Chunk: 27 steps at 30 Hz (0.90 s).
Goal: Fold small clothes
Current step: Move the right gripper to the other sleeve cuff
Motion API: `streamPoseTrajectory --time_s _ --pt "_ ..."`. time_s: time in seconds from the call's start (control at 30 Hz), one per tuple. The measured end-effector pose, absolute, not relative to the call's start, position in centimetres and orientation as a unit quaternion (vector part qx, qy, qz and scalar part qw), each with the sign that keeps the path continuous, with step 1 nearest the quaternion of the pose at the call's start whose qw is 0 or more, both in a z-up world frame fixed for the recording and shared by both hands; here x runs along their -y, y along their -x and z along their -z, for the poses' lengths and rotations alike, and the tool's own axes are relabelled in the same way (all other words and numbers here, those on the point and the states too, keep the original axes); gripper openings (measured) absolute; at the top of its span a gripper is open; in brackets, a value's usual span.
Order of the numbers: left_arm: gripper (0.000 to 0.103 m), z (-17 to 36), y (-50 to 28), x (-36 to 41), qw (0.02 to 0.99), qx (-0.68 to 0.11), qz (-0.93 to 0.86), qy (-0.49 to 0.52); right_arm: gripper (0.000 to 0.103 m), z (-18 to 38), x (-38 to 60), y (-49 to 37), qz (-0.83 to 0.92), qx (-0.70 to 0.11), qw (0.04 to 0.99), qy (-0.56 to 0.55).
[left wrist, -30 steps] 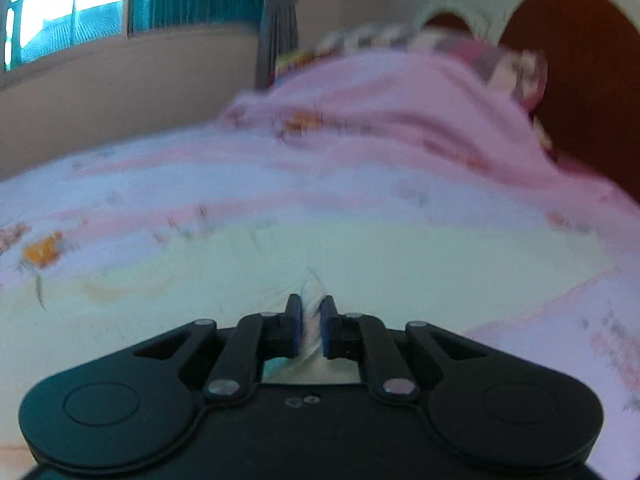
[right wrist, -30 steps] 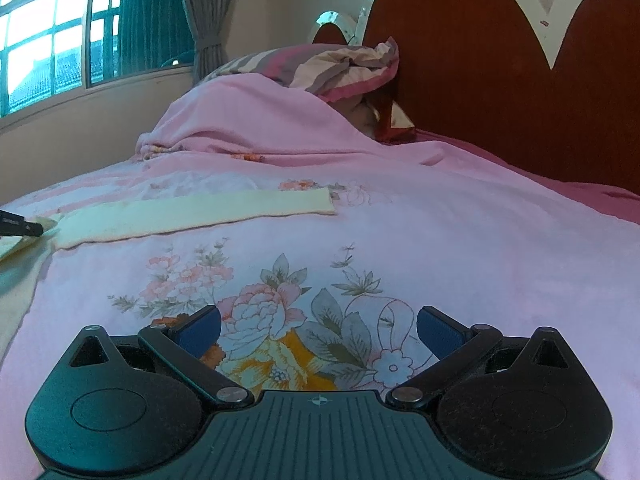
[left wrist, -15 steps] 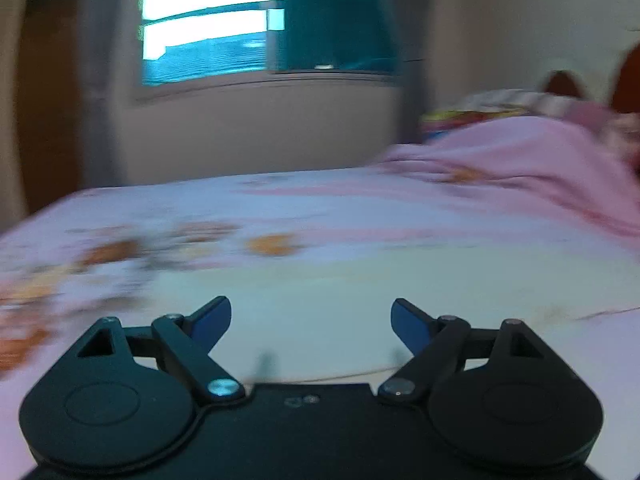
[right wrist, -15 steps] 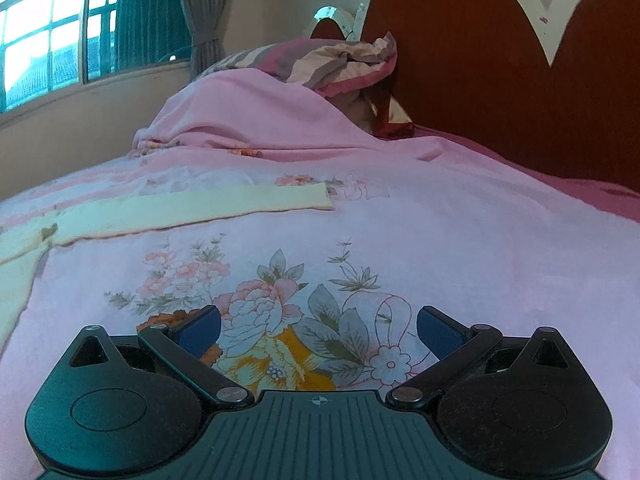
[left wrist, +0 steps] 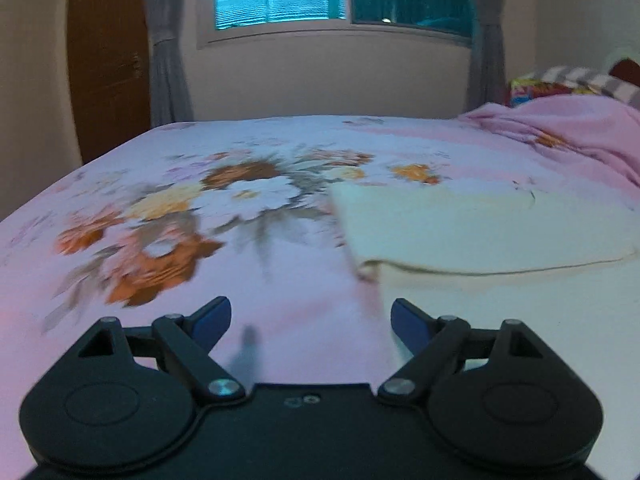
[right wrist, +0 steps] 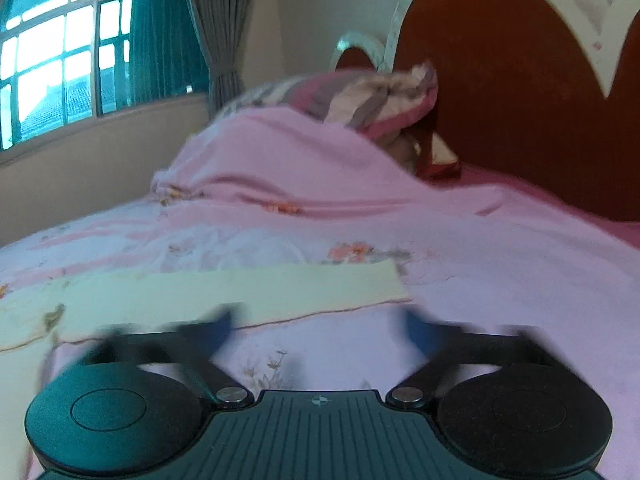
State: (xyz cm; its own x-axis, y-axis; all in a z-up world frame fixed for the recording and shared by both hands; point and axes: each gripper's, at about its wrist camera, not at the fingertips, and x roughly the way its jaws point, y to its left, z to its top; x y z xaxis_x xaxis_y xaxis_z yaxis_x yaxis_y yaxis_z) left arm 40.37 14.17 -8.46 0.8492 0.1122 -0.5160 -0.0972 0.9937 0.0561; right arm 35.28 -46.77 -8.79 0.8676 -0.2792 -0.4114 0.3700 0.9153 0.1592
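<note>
the cream garment (left wrist: pixel 492 236) lies flat on the floral bedsheet (left wrist: pixel 168 216), partly folded, ready for another fold. left gripper (left wrist: pixel 311 318) hovers by its near corner, jaws wide and empty; right gripper (right wrist: pixel 320 330), blurred, jaws apart and empty, faces its long edge.

the right gripper (right wrist: pixel 320 330), fingers spread and blurred, hovers low over a floral pink bedsheet (right wrist: pixel 500 280); a pale yellow cloth (right wrist: pixel 224 292) lies flat just beyond its tips.
</note>
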Motion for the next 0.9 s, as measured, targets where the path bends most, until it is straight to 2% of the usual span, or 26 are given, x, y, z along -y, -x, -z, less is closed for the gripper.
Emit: streamPoseTrajectory --time_s 0.07,0.13,0.17,0.2,0.23,0.37,0.57,0.9 --pt "0.087 8.4 -39.3 -15.2 0.960 -0.272 -0.065 -0.018 0.032 9.6 47.6 -37.0 0.176 -0.211 0.952 -0.137" --pt "0.087 8.9 -38.4 -16.5 0.957 -0.278 -0.078 -0.017 0.041 10.2 48.5 -38.0 0.171 -0.216 0.947 -0.163" --pt "0.087 9.3 -38.1 -17.0 0.954 -0.287 -0.088 -0.020 0.067 10.3 48.9 -38.3 0.170 -0.219 0.945 -0.172" --pt "0.087 9.6 -37.9 -17.3 0.951 -0.294 -0.094 -0.025 0.076 10.4 49.2 -38.4 0.168 -0.213 0.946 -0.179" --pt "0.087 10.0 -38.0 -17.7 0.948 -0.300 -0.098 -0.031 0.078 10.4 49.7 -38.4 0.163 -0.205 0.947 -0.185" --pt "0.087 10.2 -36.6 -17.9 0.956 -0.276 -0.094 -0.037 0.078 11.1 51.8 -39.3 0.172 -0.216 0.939 -0.205" --pt "0.088 11.1 -37.1 -16.5 0.947 -0.299 -0.084 -0.080 0.078 12.8 56.1 -39.8 0.205 -0.227 0.908 -0.287" --pt "0.088 10.4 -36.2 -21.2 0.945 -0.306 -0.115 0.024 0.078 12.8 57.4 -41.4 0.185 -0.222 0.903 -0.318"
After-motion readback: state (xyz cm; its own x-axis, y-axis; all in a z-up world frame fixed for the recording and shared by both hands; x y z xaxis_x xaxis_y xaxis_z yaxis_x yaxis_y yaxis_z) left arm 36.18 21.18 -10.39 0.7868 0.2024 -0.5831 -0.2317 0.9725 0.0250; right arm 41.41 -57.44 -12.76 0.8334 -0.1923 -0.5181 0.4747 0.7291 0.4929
